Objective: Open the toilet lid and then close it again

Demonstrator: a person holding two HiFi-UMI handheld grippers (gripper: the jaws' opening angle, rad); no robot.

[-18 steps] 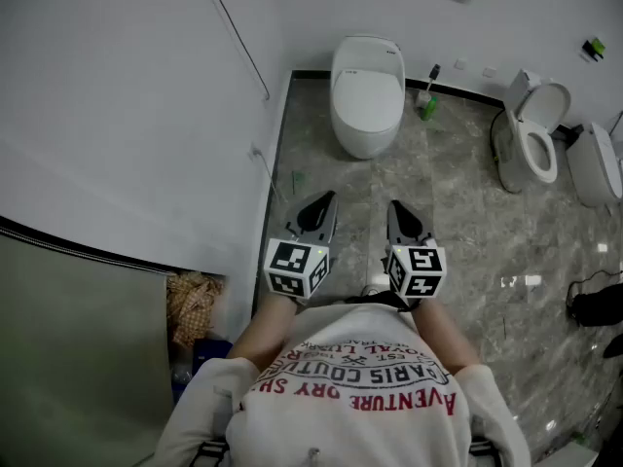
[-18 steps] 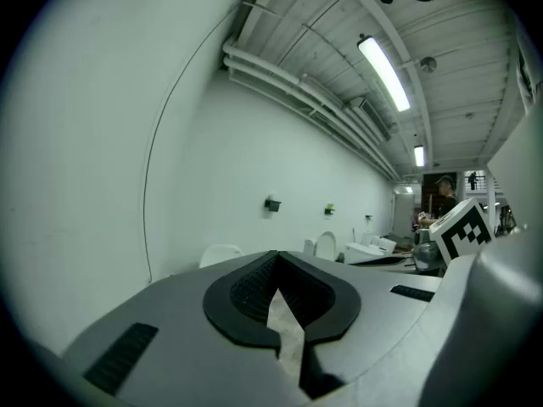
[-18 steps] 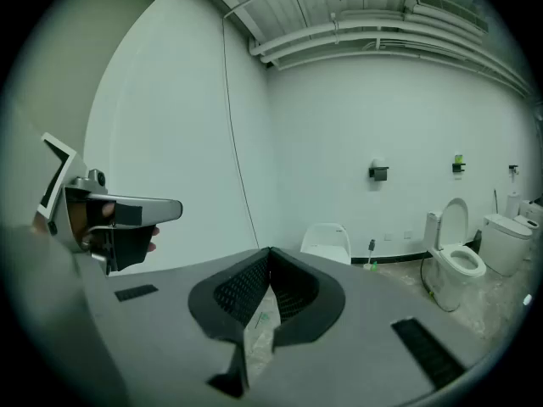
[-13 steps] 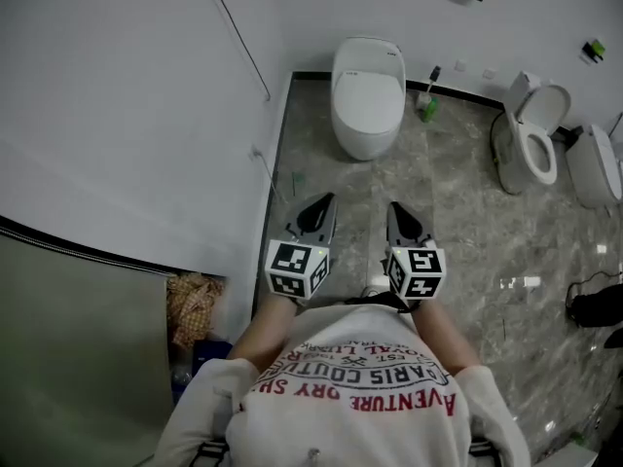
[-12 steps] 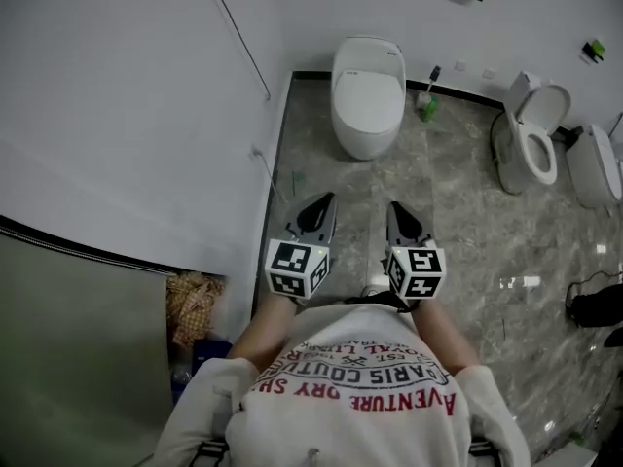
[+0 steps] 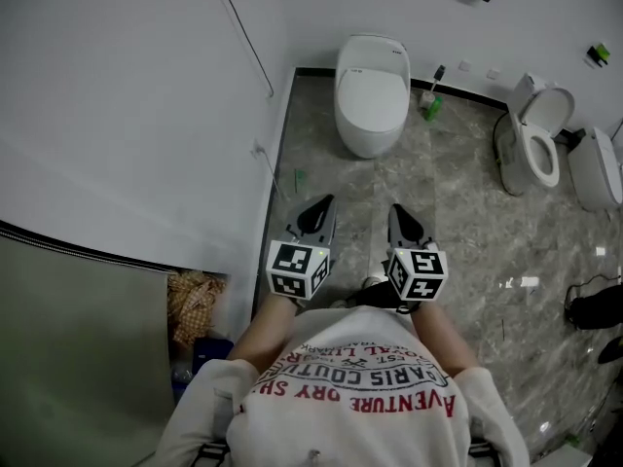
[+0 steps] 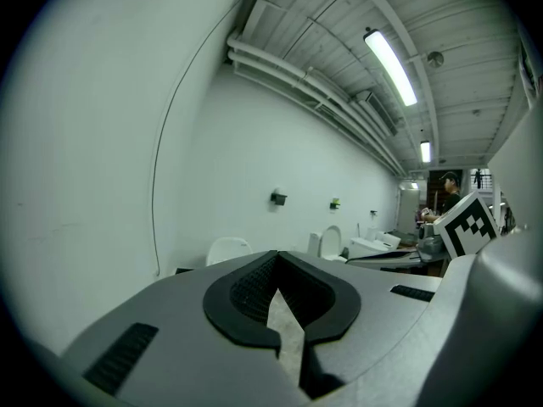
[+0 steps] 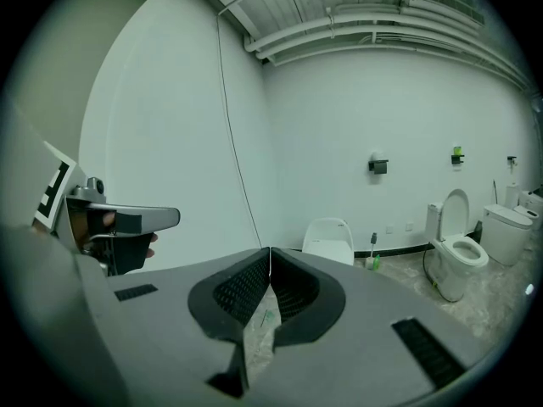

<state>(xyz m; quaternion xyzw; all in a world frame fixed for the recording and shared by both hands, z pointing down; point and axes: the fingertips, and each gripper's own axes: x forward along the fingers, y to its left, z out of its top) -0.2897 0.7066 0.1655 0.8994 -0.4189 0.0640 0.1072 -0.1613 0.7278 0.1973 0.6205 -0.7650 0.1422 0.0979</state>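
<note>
Not yet started: toilet lid (image 6: pixel 371 78) down at twelve o'clock, far from left gripper (image 6: pixel 324 201) and right gripper (image 6: pixel 394 209), both clenched empty.

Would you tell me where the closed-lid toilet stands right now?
In the head view the closed toilet stands top centre against the back wall, near the left wall, with a green-based brush just right of it.

White toilet (image 6: pixel 370 90); grey veined floor (image 6: pixel 458 202); white wall (image 6: pixel 127 95); red-lettered white shirt (image 6: pixel 360 407).
</note>
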